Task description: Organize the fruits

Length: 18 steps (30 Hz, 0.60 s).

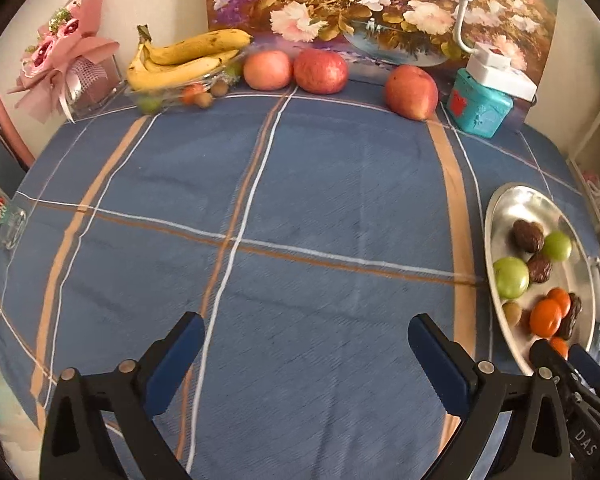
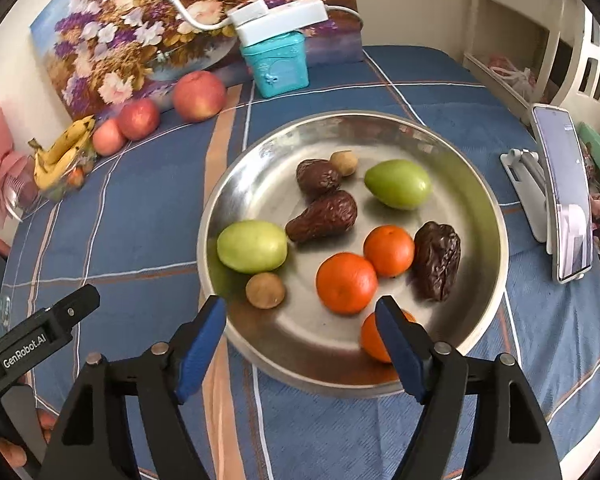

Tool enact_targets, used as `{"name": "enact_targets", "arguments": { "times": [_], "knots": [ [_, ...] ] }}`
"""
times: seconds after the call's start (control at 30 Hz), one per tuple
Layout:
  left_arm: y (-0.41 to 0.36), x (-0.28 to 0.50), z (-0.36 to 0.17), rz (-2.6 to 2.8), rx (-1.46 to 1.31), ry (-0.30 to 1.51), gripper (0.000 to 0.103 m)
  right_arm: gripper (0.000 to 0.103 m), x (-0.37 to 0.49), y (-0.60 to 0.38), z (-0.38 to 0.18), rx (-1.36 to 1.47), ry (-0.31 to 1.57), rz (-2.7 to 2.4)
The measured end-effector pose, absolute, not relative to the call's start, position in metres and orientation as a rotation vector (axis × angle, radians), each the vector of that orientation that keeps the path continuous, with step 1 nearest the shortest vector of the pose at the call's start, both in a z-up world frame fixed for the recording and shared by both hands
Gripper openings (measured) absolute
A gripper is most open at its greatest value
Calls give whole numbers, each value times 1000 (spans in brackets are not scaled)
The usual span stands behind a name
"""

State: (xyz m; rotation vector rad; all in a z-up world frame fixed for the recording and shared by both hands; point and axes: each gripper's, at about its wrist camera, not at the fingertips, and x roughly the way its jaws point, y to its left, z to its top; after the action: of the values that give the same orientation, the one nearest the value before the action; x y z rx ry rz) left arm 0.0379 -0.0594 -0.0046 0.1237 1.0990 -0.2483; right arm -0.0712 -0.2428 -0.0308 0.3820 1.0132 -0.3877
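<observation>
- Both grippers sit nearest the lens: the left gripper (image 1: 304,344) spreads wide over bare blue checked tablecloth (image 1: 300,200), holding nothing.
- Right gripper (image 2: 300,322) is equally wide and empty, its right finger crossing the near rim of the steel plate (image 2: 260,184).
- On the plate, left to right: a green fruit (image 2: 252,246), a small brown fruit (image 2: 265,290), wrinkled dates (image 2: 324,216), mandarins (image 2: 346,282).
- Bananas (image 1: 188,60), apparently in a glass dish, and three apples (image 1: 320,70) line the far edge.
</observation>
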Motion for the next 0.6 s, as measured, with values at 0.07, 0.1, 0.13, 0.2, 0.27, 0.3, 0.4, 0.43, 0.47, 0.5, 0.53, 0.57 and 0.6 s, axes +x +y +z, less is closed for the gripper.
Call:
{"name": "enact_targets", "arguments": {
  "times": [0.07, 0.1, 0.13, 0.2, 0.27, 0.3, 0.4, 0.43, 0.47, 0.5, 0.53, 0.57, 0.6],
  "knots": [
    [-55, 33, -6, -248, 134, 1103, 103, 86, -75, -238, -33, 372, 1017, -380],
    [-54, 32, -6, -246, 141, 1103, 103, 86, -76, -235, -34, 363, 1019, -378],
    [-54, 31, -6, -238, 156, 1101, 103, 87, -78, -233, -35, 354, 1019, -378],
    [-52, 27, -5, -215, 188, 1091, 103, 93, -82, -229, -35, 338, 1015, -384],
    [-50, 21, -4, -186, 221, 1077, 103, 98, -86, -225, -33, 325, 1003, -389],
    [-48, 19, -3, -172, 231, 1066, 103, 98, -88, -222, -33, 317, 997, -390],
    [-42, 13, -1, -140, 244, 1050, 103, 98, -93, -216, -32, 300, 991, -401],
    [-39, 11, 0, -125, 243, 1049, 103, 98, -94, -215, -32, 296, 991, -402],
    [-37, 9, 0, -112, 241, 1046, 103, 98, -95, -212, -33, 294, 992, -404],
    [-35, 7, 1, -94, 243, 1044, 103, 98, -97, -210, -33, 292, 994, -405],
    [-33, 6, 0, -60, 259, 1043, 103, 98, -98, -208, -33, 292, 995, -406],
    [-32, 4, 0, -40, 273, 1040, 103, 98, -99, -206, -34, 289, 996, -405],
    [-31, 4, 0, -27, 284, 1036, 103, 98, -100, -205, -34, 285, 996, -404]
  ]
}}
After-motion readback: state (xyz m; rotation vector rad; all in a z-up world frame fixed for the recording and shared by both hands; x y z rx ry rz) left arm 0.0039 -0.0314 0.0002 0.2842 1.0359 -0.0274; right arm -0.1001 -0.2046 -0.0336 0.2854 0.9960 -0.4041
